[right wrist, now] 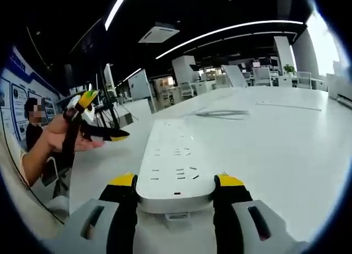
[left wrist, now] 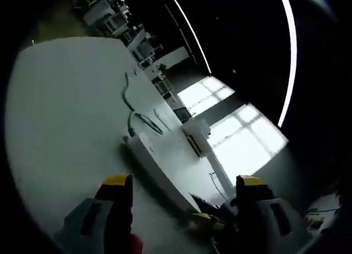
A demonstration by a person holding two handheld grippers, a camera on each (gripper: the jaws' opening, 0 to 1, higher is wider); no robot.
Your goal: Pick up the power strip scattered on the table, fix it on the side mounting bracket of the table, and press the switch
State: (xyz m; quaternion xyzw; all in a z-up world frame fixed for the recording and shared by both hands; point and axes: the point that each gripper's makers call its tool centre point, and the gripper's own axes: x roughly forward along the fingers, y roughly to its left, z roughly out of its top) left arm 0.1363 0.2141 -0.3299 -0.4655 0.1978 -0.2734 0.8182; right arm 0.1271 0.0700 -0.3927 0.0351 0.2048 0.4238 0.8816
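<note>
Gripping the white power strip [right wrist: 175, 165] at its near end, your right hand-held gripper [right wrist: 175, 183] is closing its two yellow-tipped jaws against the strip's two long sides. In the right gripper view the strip is lying flat on the white bench [right wrist: 286, 149], socket face up, and is running away from the camera toward the far end of the bench. Its dark cable [right wrist: 220, 114] is trailing across the bench top beyond the far end of the strip.

At the left of that same view, your left hand [right wrist: 66, 138] is holding the left hand-held gripper [right wrist: 102, 114] off the bench edge, well apart from the strip. Its yellow-tipped jaws are standing spread, with nothing between them.

In the left gripper view, the left hand-held gripper [left wrist: 184, 182] is showing both yellow-tipped jaws set wide, again with nothing held. This view is rolled steeply, so the bench [left wrist: 66, 116] is appearing as a slanted pale surface. The power strip [left wrist: 154, 160] is lying on it ahead of the jaws, near the bench edge, and the cable [left wrist: 135, 108] is curving away from it across the surface. Bright windows [left wrist: 231, 122] are showing past the bench edge.
</note>
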